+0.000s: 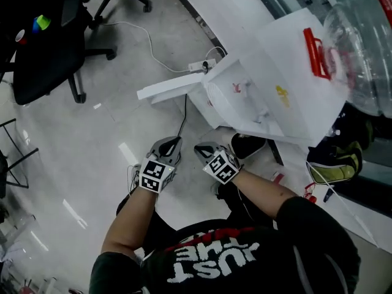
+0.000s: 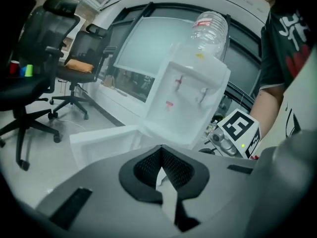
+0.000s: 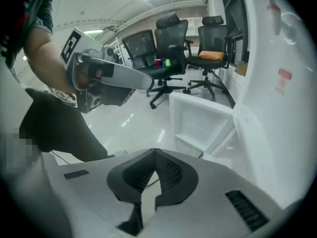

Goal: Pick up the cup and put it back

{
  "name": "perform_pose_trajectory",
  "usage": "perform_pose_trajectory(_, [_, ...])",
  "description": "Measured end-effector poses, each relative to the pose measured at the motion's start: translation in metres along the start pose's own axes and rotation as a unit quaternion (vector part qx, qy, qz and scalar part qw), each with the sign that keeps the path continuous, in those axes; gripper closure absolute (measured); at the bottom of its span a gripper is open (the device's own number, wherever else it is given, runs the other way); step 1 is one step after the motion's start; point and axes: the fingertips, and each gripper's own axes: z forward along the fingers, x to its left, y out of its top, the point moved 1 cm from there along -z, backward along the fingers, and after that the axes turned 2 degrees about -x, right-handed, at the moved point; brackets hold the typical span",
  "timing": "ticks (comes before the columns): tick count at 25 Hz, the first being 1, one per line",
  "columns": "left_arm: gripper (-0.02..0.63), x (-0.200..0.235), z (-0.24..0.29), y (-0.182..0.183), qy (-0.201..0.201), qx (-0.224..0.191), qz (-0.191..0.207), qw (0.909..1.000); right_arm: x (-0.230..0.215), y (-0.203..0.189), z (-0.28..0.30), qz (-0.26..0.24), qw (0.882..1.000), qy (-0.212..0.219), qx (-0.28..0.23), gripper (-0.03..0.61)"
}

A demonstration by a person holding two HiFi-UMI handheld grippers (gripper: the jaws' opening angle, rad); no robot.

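Note:
I cannot make out a cup for certain in any view. A small red thing [image 1: 20, 35] and a green one [image 1: 40, 22] sit on a black office chair at the far left, too small to identify. My left gripper [image 1: 173, 143] and right gripper [image 1: 201, 148] hang side by side over the floor, in front of the white water dispenser [image 1: 275, 84]. Both are shut, with nothing between the jaws. In the left gripper view its tips [image 2: 161, 150] meet below the dispenser [image 2: 188, 103]. In the right gripper view the tips [image 3: 155, 152] are together too.
The dispenser's lower door [image 1: 171, 89] stands open over the floor. A clear water bottle [image 1: 361, 48] tops the dispenser. A power strip with a cable [image 1: 202, 65] lies by its base. Black office chairs [image 1: 49, 48] stand at the left, and shoes [image 1: 248, 144] lie near the dispenser.

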Motion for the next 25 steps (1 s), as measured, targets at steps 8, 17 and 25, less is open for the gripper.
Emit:
perform_pose_trajectory(8, [0.615, -0.076, -0.094, 0.139, -0.006, -0.037, 0.008, 0.9993, 0.043, 0.112, -0.146, -0.007, 0.999, 0.012, -0.042, 0.545])
perform_pose_trajectory(17, [0.615, -0.149, -0.155, 0.283, -0.029, -0.061, 0.061, 0.9958, 0.053, 0.200, -0.301, 0.002, 0.990, -0.019, -0.136, 0.545])
perform_pose_trajectory(25, [0.615, -0.231, -0.182, 0.410, -0.080, -0.125, 0.114, 0.9823, 0.049, 0.278, -0.444, 0.005, 0.969, -0.036, -0.243, 0.545])
